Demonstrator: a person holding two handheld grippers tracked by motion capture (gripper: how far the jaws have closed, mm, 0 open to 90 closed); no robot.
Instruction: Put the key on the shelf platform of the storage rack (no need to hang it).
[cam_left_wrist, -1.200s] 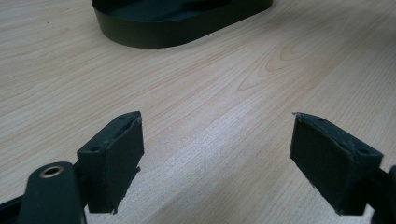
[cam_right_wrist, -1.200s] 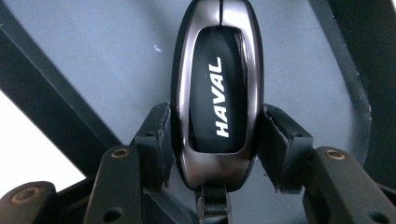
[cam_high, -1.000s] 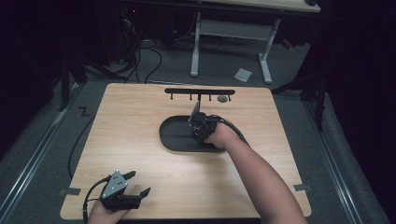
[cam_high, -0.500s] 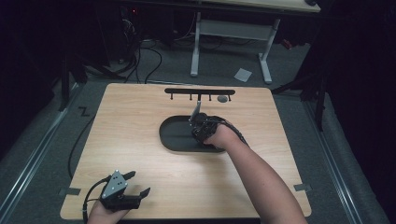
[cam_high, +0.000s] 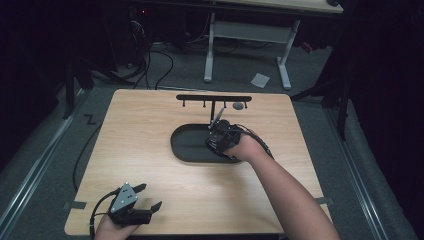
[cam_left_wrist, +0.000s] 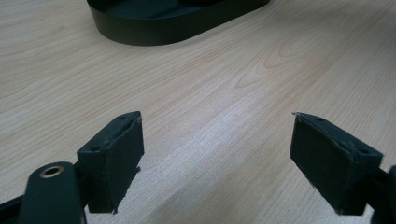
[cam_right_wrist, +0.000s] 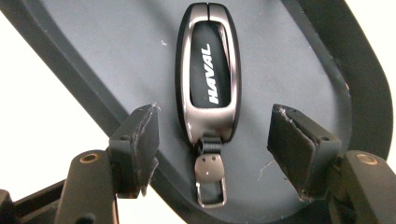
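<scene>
A dark key fob (cam_right_wrist: 208, 74) marked HAVAL, with a metal strap clip at its near end, lies flat in a black oval tray (cam_right_wrist: 299, 60). My right gripper (cam_right_wrist: 212, 135) hovers open just above it, one jaw on each side of the fob's clip end. In the high view that right gripper (cam_high: 220, 134) is over the right part of the tray (cam_high: 187, 145). Down at the table's front left corner, my left gripper (cam_high: 145, 197) rests open, its jaws (cam_left_wrist: 217, 154) spread over bare wood with nothing between them.
A black hook rack (cam_high: 214, 98) stands behind the tray with a small round grey item (cam_high: 238, 105) hanging near its right end. The tray's near rim (cam_left_wrist: 163, 32) lies ahead of the left gripper. A light wooden tabletop (cam_high: 140, 130) stretches around the tray.
The right gripper has shifted slightly over the tray. The left gripper has stayed in place.
</scene>
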